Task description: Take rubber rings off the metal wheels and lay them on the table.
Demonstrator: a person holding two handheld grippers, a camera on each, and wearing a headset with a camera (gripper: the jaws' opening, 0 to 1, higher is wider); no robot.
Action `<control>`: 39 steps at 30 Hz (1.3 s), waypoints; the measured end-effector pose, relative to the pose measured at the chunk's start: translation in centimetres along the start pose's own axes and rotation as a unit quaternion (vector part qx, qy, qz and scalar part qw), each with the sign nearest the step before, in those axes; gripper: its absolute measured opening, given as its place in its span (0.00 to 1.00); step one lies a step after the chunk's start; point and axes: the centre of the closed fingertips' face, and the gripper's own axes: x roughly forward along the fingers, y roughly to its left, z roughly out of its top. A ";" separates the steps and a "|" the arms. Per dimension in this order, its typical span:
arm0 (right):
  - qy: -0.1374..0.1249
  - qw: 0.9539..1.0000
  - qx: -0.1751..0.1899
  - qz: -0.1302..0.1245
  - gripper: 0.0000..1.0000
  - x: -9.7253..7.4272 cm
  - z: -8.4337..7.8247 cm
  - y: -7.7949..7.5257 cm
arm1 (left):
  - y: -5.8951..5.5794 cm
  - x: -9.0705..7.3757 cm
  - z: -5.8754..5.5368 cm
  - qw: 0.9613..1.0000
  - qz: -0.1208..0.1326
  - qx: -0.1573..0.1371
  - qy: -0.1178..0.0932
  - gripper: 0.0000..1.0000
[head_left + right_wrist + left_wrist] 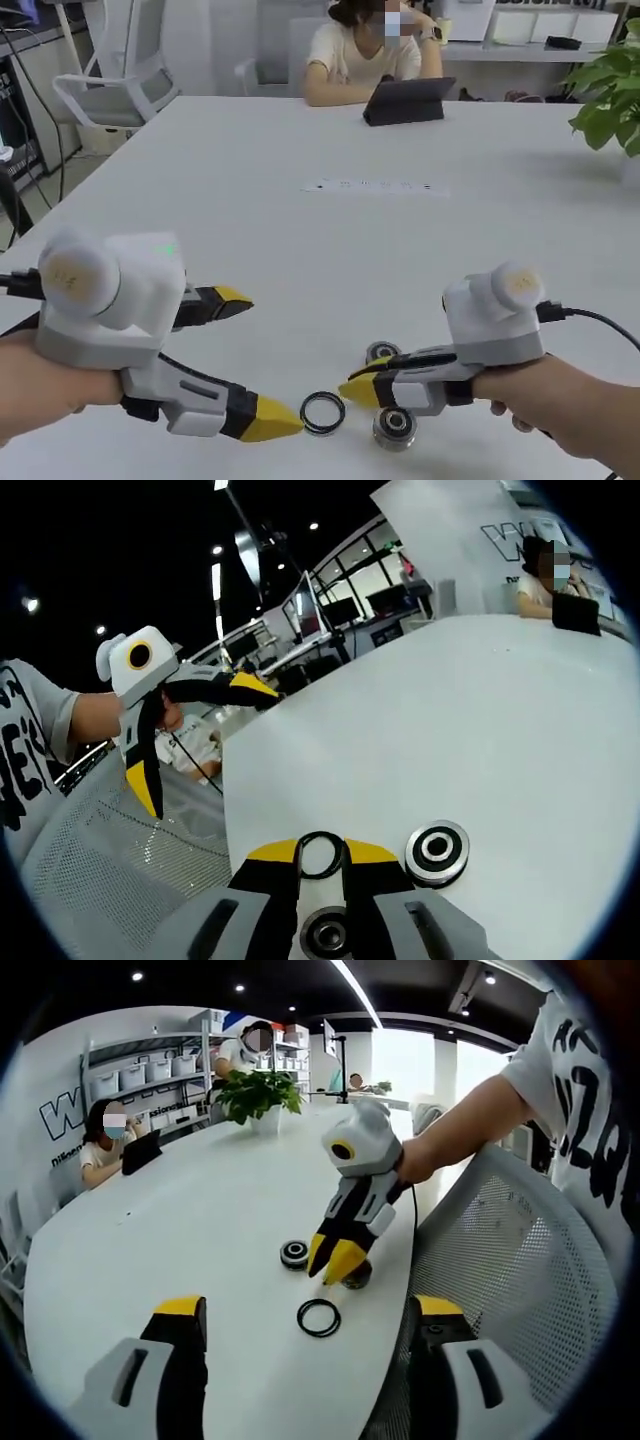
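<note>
**Rubber ring on the table off the right gripper's tips**

In the head view, one black rubber ring (303, 414) lies flat on the white table (330, 230). It sits between the two grippers, just ahead of the right gripper (352, 389) and touching neither. The right gripper's yellow-tipped jaws are drawn narrow, with only a slim gap between them, and they hold nothing. In the right gripper view, the ring shows in that gap just past the tips.

Two metal wheels flank the right gripper. The far wheel (382, 352) lies just beyond it. The near wheel (394, 427) lies on the person's side, partly under the jaws. Both wheels are close to the ring but apart from it.

The left gripper (252, 360) is spread wide and empty. Its lower tip is just beside the ring, and its upper tip is well off to the far side. In the left gripper view, the ring lies ahead of and between the open jaws.
</note>
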 end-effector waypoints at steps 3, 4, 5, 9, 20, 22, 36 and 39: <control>-0.012 1.000 -0.004 -0.005 0.15 -0.5 0.4 -0.3 | -0.1 0.4 0.3 1.000 -0.004 0.002 0.000 0.80; -0.014 1.000 -0.004 -0.006 0.15 -0.7 0.5 -0.4 | -0.1 0.6 0.4 1.000 -0.006 0.003 -0.001 0.80; -0.018 1.000 -0.004 -0.008 0.16 -1.0 0.6 -0.5 | -0.1 0.7 0.5 1.000 -0.007 0.003 -0.001 0.80; -0.026 0.999 -0.010 -0.018 0.17 -1.8 0.8 -1.1 | -0.2 1.4 1.0 1.000 -0.013 0.006 -0.004 0.79; -0.060 0.996 -0.012 -0.061 0.22 -4.2 1.5 -3.5 | 0.3 3.5 2.1 0.999 -0.026 0.019 -0.006 0.76; -0.061 0.995 -0.015 -0.071 0.22 -4.5 1.4 -4.0 | 0.6 3.8 2.3 0.999 -0.027 0.017 -0.008 0.74; -0.044 0.993 -0.043 -0.103 0.24 -4.6 -0.1 -5.7 | 1.5 6.7 2.0 0.999 -0.030 0.016 0.003 0.64; -0.036 0.992 -0.051 -0.105 0.24 -4.3 -0.4 -5.9 | 1.6 7.3 1.6 0.999 -0.032 0.015 0.010 0.61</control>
